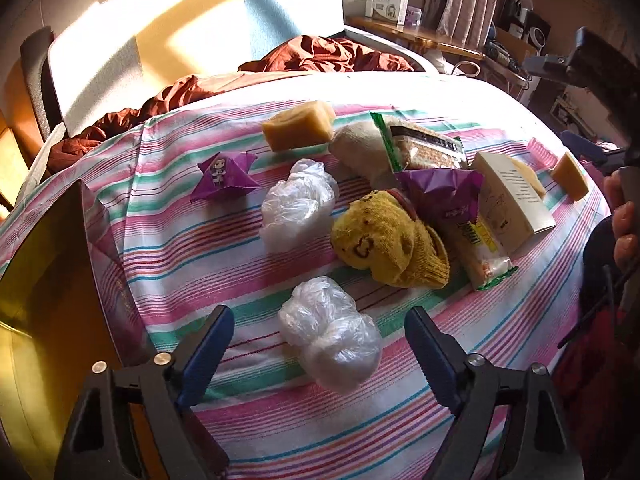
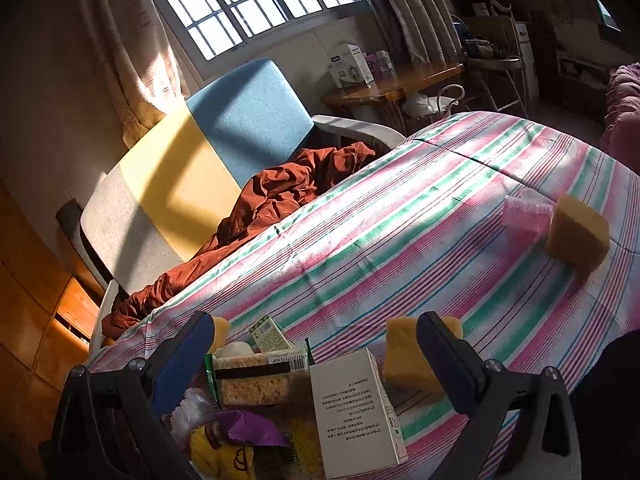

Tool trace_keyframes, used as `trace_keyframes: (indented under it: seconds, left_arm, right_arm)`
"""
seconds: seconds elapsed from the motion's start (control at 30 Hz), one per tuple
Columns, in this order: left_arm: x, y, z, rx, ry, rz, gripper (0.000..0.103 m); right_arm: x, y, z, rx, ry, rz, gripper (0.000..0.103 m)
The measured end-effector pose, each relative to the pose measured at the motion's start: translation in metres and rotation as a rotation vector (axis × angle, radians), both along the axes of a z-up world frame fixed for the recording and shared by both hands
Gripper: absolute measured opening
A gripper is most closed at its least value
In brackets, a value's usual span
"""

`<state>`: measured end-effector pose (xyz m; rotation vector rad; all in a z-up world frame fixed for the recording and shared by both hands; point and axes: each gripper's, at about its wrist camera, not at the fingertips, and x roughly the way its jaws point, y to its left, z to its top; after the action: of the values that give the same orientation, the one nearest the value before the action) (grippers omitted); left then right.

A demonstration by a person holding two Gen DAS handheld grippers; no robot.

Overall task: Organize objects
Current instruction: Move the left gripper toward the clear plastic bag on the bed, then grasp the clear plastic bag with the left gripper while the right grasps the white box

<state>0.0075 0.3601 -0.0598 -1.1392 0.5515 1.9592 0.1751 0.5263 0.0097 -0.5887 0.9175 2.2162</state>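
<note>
Striped cloth (image 1: 460,344) lies under both your tools. Your left gripper (image 1: 320,344) gapes wide, empty, a crumpled plastic bag (image 1: 330,332) between its fingers, long axis slanting away leftward. Your right gripper (image 2: 316,354) is equally spread, empty, above the white box (image 2: 354,404) standing upright, sponge (image 2: 408,360) just beside.

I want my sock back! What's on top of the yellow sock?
A crumpled purple wrapper overlaps the far edge of the yellow sock, and a green-edged snack packet leans against its right side. What lies under the sock is covered, apart from the striped cloth.
</note>
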Motion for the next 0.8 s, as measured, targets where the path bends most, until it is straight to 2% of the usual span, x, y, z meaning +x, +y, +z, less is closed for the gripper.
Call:
trace_keyframes:
  seconds: [0.07,0.13,0.17,0.23,0.3,0.4,0.47,0.57,0.8]
  left_arm:
    - [-0.003,0.003,-0.013,-0.023,-0.012,0.012,0.078]
    - [-0.004,0.005,-0.024,-0.037,-0.025,0.017,0.067]
    - [-0.003,0.005,-0.025,-0.032,-0.007,0.017,0.066]
    - [0.004,0.004,-0.025,-0.007,0.027,-0.010,0.052]
    - [0.011,0.003,-0.026,0.008,0.059,-0.024,0.047]
    - [0.021,-0.003,-0.029,0.041,0.113,-0.032,0.045]
    - [0.025,-0.006,-0.031,0.062,0.143,-0.036,0.044]
    - [0.028,-0.008,-0.032,0.088,0.160,-0.035,0.044]
    - [0.028,-0.010,-0.035,0.110,0.184,-0.042,0.044]
  right_arm:
    - [0.001,0.004,-0.003,-0.027,0.002,-0.008,0.103]
    - [-0.001,0.006,-0.006,-0.042,-0.014,-0.005,0.103]
    - [-0.003,0.005,-0.007,-0.044,-0.025,0.001,0.103]
    - [-0.009,0.004,-0.010,-0.045,-0.050,0.018,0.103]
    - [-0.016,0.003,-0.014,-0.049,-0.094,0.040,0.103]
    - [-0.024,0.002,-0.022,-0.081,-0.149,0.075,0.100]
    - [-0.030,0.000,-0.027,-0.087,-0.183,0.098,0.086]
    - [-0.035,-0.003,-0.030,-0.074,-0.236,0.111,0.075]
    - [-0.035,-0.002,-0.035,-0.089,-0.272,0.106,0.074]
